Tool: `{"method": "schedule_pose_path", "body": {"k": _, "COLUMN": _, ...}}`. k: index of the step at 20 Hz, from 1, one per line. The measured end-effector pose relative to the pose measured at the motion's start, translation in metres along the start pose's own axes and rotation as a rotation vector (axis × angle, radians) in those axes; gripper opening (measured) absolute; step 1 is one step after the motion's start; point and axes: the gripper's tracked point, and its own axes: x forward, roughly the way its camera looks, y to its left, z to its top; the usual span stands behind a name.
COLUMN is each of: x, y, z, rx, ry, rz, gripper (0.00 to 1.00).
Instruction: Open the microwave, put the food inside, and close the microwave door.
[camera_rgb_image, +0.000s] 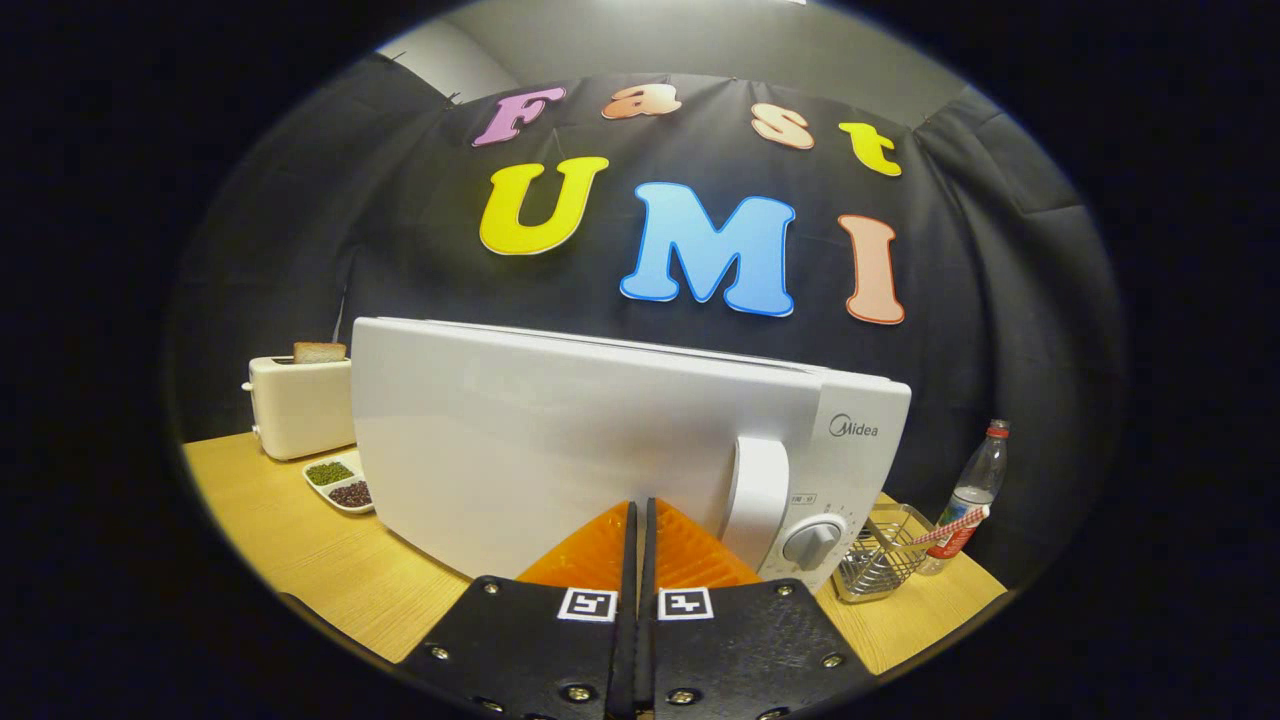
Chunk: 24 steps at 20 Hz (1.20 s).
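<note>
Gripper view. Gripper (638, 512) low in front, its two fingers pressed together with only a thin dark slit between them, nothing held. Tips reach up against the microwave (620, 440) front; whether they actually touch the door can't be told from this angle.

Hidden or cut off: the microwave's lower front edge is covered by the fingers and their mount. No food for the task can be made out; the door (520, 440) is shut, so the interior is out of sight. What lies in the wire basket (885, 565) is hard to make out beyond a red-and-white striped stick poking out.

Materials and shapes: microwave is a smooth glossy white box, wide plain door, a curved vertical handle (757, 485) just right of the fingertips, a round grey knob (812, 542) below it on the control panel. Table (300, 540) is pale wood with a fine grain.

Around it: left of the microwave, a cream toaster (298, 405) with a slice of bread (319, 351) standing up out of its slot. Just beside it, a white divided dish (340, 483), green grains in one compartment, dark ones in the other. Right of the microwave, the wire basket, and beyond that a clear plastic bottle (975, 495) with a red cap, upright.
</note>
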Motion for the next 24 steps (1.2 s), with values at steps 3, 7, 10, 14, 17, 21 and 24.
{"method": "schedule_pose_path", "body": {"k": 3, "x": 0.013, "y": -0.006, "z": 0.004, "rx": 0.042, "ry": 0.005, "rz": -0.01, "gripper": 0.01}}
{"method": "schedule_pose_path", "body": {"k": 7, "x": -0.001, "y": 0.008, "z": -0.003, "rx": -0.042, "ry": 0.023, "rz": 0.009, "gripper": 0.01}}
{"method": "schedule_pose_path", "body": {"k": 10, "x": -0.028, "y": 0.017, "z": 0.012, "rx": 0.017, "ry": 0.01, "rz": 0.047, "gripper": 0.01}}
{"method": "schedule_pose_path", "body": {"k": 14, "x": -0.067, "y": 0.021, "z": 0.028, "rx": 0.031, "ry": -0.021, "rz": 0.075, "gripper": 0.01}}
{"method": "schedule_pose_path", "body": {"k": 17, "x": -0.106, "y": 0.019, "z": 0.048, "rx": 0.062, "ry": -0.042, "rz": 0.094, "gripper": 0.01}}
{"method": "schedule_pose_path", "body": {"k": 21, "x": -0.179, "y": 0.026, "z": 0.078, "rx": 0.112, "ry": -0.095, "rz": 0.171, "gripper": 0.01}}
{"method": "schedule_pose_path", "body": {"k": 24, "x": -0.228, "y": 0.026, "z": 0.091, "rx": 0.096, "ry": -0.129, "rz": 0.202, "gripper": 0.01}}
